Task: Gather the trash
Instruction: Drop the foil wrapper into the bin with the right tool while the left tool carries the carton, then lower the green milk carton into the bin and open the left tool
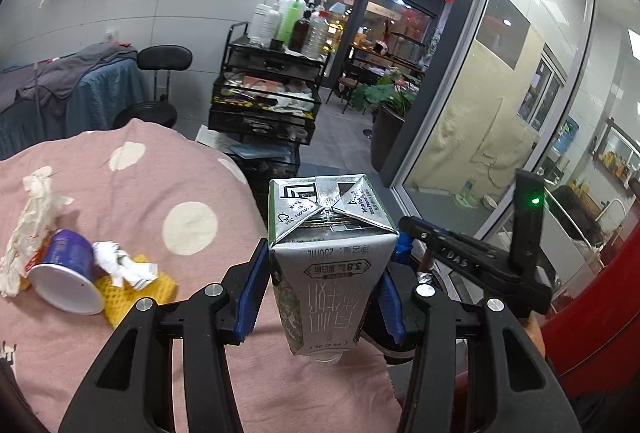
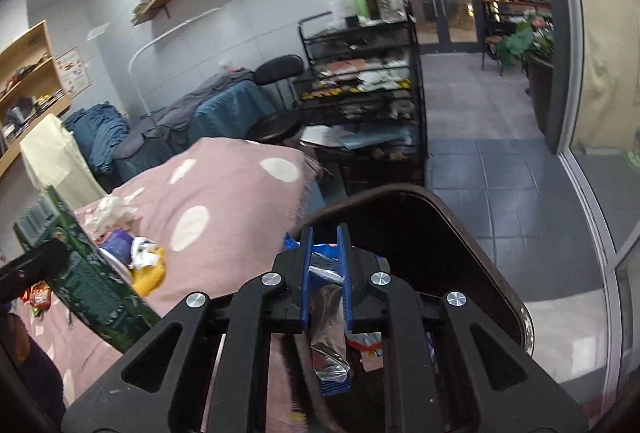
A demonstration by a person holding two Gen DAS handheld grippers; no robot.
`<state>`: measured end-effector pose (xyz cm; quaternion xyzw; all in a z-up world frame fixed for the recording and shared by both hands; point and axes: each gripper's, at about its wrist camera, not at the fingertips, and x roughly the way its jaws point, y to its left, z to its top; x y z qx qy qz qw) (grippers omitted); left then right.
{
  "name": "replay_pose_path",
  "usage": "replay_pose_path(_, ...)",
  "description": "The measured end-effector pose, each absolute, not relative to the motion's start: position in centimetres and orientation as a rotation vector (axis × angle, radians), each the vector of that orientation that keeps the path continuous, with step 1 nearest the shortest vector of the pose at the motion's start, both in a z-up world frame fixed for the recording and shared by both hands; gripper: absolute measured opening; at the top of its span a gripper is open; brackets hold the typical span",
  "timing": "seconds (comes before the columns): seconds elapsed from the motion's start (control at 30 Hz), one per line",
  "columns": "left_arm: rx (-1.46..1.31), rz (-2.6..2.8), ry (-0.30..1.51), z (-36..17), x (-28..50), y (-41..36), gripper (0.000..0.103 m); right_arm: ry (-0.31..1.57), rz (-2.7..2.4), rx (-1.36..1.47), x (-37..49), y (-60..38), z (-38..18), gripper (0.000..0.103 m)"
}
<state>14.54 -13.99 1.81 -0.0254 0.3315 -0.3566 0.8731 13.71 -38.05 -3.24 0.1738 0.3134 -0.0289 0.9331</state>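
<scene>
My left gripper (image 1: 326,273) is shut on a grey milk carton (image 1: 332,257), held upside down above the edge of the pink dotted tablecloth (image 1: 160,193). In the right wrist view the carton's green side (image 2: 92,273) shows at the left. My right gripper (image 2: 325,237) is shut on a blue and silver snack wrapper (image 2: 330,345) and hangs over the mouth of a dark bin (image 2: 460,217). From the left wrist view, the right gripper (image 1: 406,233) is just right of the carton. On the cloth lie a purple cup (image 1: 66,273), crumpled paper (image 1: 124,265), a yellow foam net (image 1: 140,289) and a crumpled wrapper (image 1: 32,225).
A black mesh trolley (image 1: 272,85) loaded with bottles stands beyond the table, with a black stool (image 1: 160,61) to its left. A glass wall (image 1: 500,93) runs along the right. The bin holds some wrappers (image 2: 368,343). Tiled floor (image 2: 480,173) lies past the bin.
</scene>
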Motion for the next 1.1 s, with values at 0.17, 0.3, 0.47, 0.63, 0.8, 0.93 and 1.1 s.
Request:
replay_pose_path(0.17,-0.033,-0.765,0.722,1.1,14.8,-16.0,0.049,0.704,-0.113,0.4,14.3,-40.0,-6.5,0.014)
replay_pose_path(0.3,-0.016,-0.78,0.742,0.7,14.9,-17.5,0.049,0.731,-0.19,0.454,14.0,-41.4,-8.6,0.074)
replay_pose_path(0.47,-0.018,-0.802,0.768,0.1,15.1,-19.6,0.049,0.709,-0.265,0.469,12.5,-42.6,-9.4,0.089)
replay_pose_path(0.63,0.003,-0.815,0.788,-0.3,15.3,-22.1,0.049,0.679,-0.327,0.479,10.7,-43.8,-9.4,0.092)
replay_pose_path(0.8,0.026,-0.819,0.806,-1.0,15.5,-23.6,0.049,0.635,-0.376,0.503,9.4,-45.0,-8.8,0.093)
replay_pose_path(0.93,0.048,-0.813,0.829,-1.7,15.9,-24.9,0.049,0.611,-0.4,0.502,8.6,-45.6,-8.3,0.093)
replay_pose_path(1.1,0.069,-0.811,0.863,-2.7,16.4,-26.6,0.049,0.607,-0.408,0.511,8.4,-46.2,-8.1,0.093)
